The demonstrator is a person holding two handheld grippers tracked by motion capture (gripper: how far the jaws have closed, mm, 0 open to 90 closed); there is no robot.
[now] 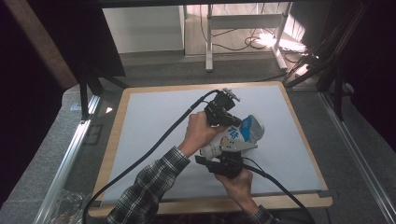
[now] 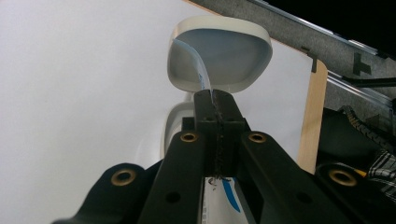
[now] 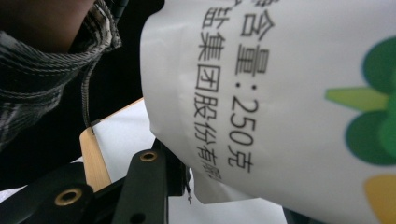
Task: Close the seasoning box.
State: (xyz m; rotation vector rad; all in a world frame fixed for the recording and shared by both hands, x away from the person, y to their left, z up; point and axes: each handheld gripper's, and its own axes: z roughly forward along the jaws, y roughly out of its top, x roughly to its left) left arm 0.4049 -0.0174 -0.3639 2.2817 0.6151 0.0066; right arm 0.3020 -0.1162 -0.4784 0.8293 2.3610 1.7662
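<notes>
A person held a white plastic bottle with a blue-printed wrap label [image 1: 236, 136] lying tilted above the pale grey surface [image 1: 154, 121], right of centre. The left tool [image 1: 227, 120], pressed together, pinched the label's edge at 11 o'clock; the right tool [image 1: 227, 158] clamped the body at 6 o'clock. Peeling looked barely begun.

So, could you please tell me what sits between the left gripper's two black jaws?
The white pouch's thin edge, pinched there in the left gripper view.
</notes>
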